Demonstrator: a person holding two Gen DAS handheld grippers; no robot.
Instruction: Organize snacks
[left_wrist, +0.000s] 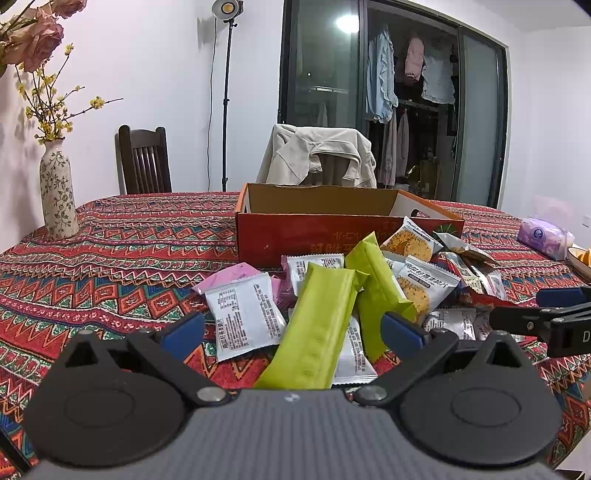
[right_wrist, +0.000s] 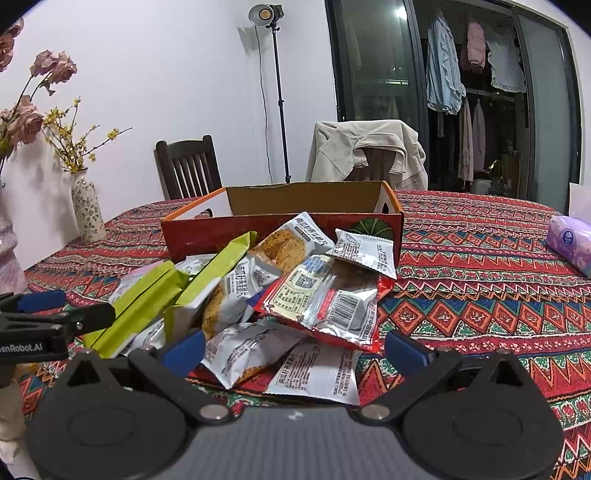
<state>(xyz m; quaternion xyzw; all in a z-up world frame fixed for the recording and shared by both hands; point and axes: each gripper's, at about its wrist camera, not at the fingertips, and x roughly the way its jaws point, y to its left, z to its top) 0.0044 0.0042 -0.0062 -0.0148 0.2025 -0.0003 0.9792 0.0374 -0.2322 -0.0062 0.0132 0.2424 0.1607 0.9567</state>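
Note:
A heap of snack packets lies on the patterned tablecloth (left_wrist: 129, 236) in front of an open red cardboard box (left_wrist: 332, 236) (right_wrist: 207, 232). In the left wrist view a long green packet (left_wrist: 317, 332) lies between the blue pads of my open left gripper (left_wrist: 291, 332), beside a white packet (left_wrist: 243, 314). In the right wrist view my right gripper (right_wrist: 293, 349) stands open over silver packets (right_wrist: 247, 350) and a red-edged packet (right_wrist: 328, 299). Each gripper shows at the edge of the other's view: the right gripper (left_wrist: 546, 306) and the left gripper (right_wrist: 51, 314). Nothing is held.
A flowered vase (left_wrist: 57, 192) (right_wrist: 86, 208) stands at the table's left. A purple tissue pack (left_wrist: 545, 236) (right_wrist: 570, 243) and a bowl (left_wrist: 580, 258) lie at the right. Two chairs, one draped with a beige jacket (left_wrist: 317, 158), stand behind the table.

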